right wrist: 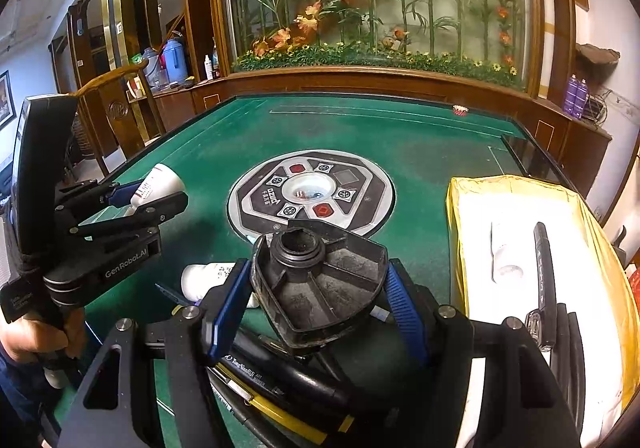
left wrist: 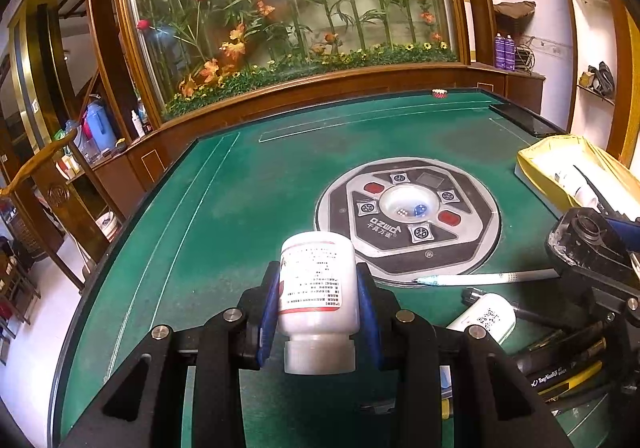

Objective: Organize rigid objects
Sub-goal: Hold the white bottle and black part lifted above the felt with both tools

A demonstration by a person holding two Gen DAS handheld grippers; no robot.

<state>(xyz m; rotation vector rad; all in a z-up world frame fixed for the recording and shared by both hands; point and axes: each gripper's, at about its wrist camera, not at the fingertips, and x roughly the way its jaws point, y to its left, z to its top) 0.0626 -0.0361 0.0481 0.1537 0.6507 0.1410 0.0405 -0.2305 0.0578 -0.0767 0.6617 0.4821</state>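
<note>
White pill bottle [left wrist: 318,300], lower centre, sits clamped in the left gripper [left wrist: 319,312]; the right gripper [right wrist: 316,300] clamps a black dusty funnel part [right wrist: 320,284], both lifted, likely bound for the yellow box [right wrist: 456,232] at right.

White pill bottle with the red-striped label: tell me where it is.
The white pill bottle is clamped cap-toward-camera in the left hand-held gripper, above the green mahjong table, left of the dice console.

The white plastic bottle [left wrist: 317,290] has a red-edged label with small dark print. The gripper pads [left wrist: 269,314] are blue. The felt table top [left wrist: 248,207] is green with thin pale lines; at 1 o'clock its round grey-black panel [left wrist: 408,213] shows two red buttons
</note>
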